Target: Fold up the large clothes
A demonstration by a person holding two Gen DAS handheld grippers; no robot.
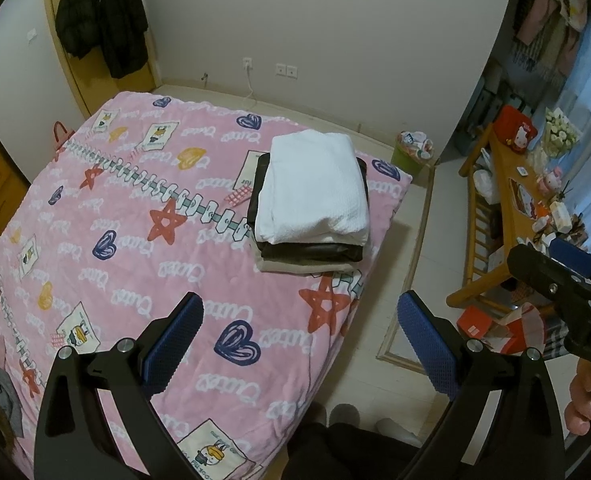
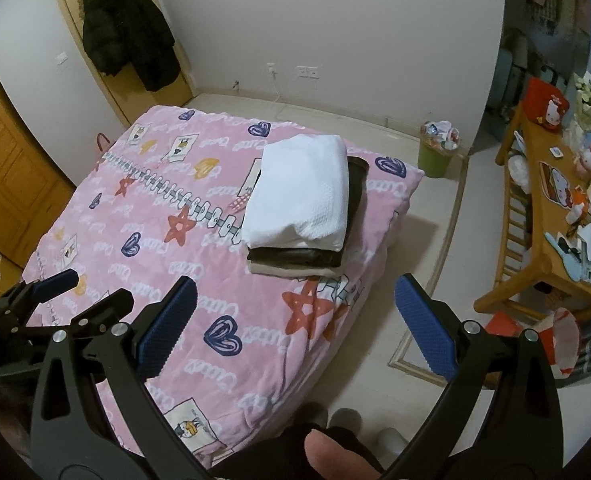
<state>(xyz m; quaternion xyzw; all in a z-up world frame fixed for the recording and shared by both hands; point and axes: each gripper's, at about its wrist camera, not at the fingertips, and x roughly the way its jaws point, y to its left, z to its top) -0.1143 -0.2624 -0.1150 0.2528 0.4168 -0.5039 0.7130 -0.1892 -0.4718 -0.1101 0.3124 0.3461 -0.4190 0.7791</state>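
Neatly folded clothes sit in a stack (image 1: 309,200) near the far right corner of a bed, resting on a pink blanket (image 1: 135,240) printed with hearts, stars and white script. On top lies a white textured garment (image 1: 313,186), folded into a thick rectangle. Beneath it is a dark brown, slightly shiny garment (image 1: 311,251), and at the bottom a beige one (image 1: 295,265), of which only the edges show.

Both hand-held grippers hover above the near end of the bed, well apart from the stack, and neither holds anything. The left gripper (image 1: 301,344) has its blue-padded fingers (image 1: 175,344) spread wide apart. The right gripper (image 2: 293,326) is likewise spread wide, its blue pads (image 2: 425,326) facing each other across a broad gap. Each gripper appears at the edge of the other's view.

Beyond the bed, on the floor by the pale wall, stands a green waste bin (image 1: 409,152) filled with rubbish. To the right is a wooden table (image 1: 511,200) crowded with small items. Dark coats (image 1: 99,16) hang on a door at the far left.
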